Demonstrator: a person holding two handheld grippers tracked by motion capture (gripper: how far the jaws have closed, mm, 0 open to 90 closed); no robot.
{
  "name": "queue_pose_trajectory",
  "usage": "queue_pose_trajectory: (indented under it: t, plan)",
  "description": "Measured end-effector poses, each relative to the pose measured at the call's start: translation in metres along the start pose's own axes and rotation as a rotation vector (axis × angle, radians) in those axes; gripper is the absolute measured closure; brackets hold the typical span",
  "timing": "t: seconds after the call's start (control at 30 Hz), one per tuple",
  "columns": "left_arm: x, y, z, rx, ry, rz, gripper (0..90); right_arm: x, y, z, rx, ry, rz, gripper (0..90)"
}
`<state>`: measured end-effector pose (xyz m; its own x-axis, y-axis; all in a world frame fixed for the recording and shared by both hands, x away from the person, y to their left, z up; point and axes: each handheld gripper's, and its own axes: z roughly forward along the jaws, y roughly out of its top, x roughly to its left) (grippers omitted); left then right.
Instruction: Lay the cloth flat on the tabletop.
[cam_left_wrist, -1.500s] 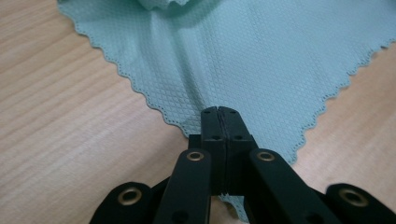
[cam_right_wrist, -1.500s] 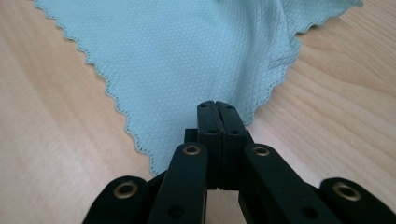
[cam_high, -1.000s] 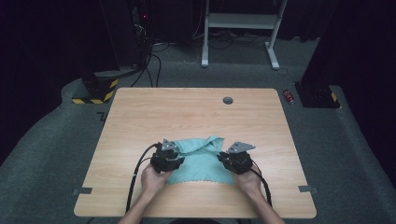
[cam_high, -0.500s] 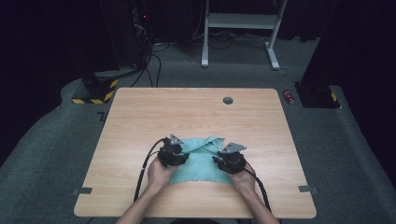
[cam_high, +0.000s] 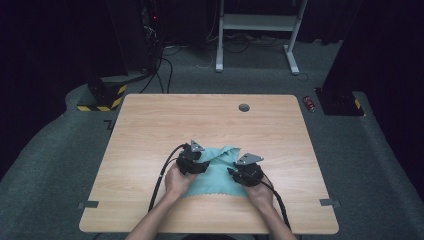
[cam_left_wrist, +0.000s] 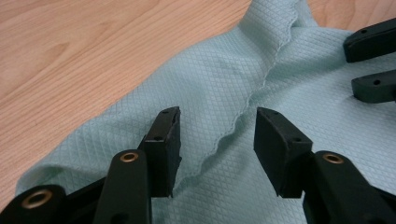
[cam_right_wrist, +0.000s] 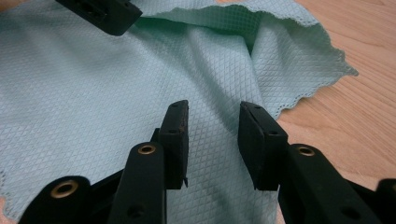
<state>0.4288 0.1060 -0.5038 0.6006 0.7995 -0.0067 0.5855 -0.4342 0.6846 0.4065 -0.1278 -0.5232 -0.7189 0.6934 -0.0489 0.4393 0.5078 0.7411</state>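
Observation:
A light teal cloth (cam_high: 218, 175) lies rumpled on the wooden table (cam_high: 150, 135), near its front edge. My left gripper (cam_high: 206, 165) is over the cloth's left part and my right gripper (cam_high: 232, 173) over its right part, jaws facing each other. In the left gripper view the cloth (cam_left_wrist: 210, 79) has a scalloped hem running between the jaws of the left gripper (cam_left_wrist: 217, 128), whose pads stand apart from it. In the right gripper view the right gripper (cam_right_wrist: 212, 121) hovers over flat cloth (cam_right_wrist: 88, 93) with nothing pinched. The jaws of both grippers have just been opening.
A round grommet (cam_high: 244, 107) sits near the table's far edge. Tape strips (cam_high: 87, 204) mark the front corners. A red can (cam_high: 310, 103) and a yellow-black block (cam_high: 102, 97) lie on the floor. Bare wood surrounds the cloth.
My left gripper has slid right and a little away from me, onto the cloth. The right gripper has stayed almost where it was.

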Motion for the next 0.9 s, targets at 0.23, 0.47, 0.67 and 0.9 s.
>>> queue_pose_trajectory:
  t: [0.23,0.47,0.67,0.9]
  plan:
    - [0.006,0.007,0.006,-0.014,0.015,0.004,70.8,-0.001,0.0,0.0,0.002,0.008,0.013,63.4]
    - [0.013,0.016,0.006,-0.005,-0.017,0.007,89.7,-0.002,0.0,0.0,0.003,0.011,0.015,63.3]
    - [0.027,0.033,0.006,-0.014,-0.043,-0.043,89.8,-0.002,0.0,0.0,0.004,0.012,0.018,63.3]
    - [0.047,0.044,0.018,-0.03,-0.032,-0.11,88.9,-0.002,0.0,0.0,0.004,0.012,0.019,63.3]
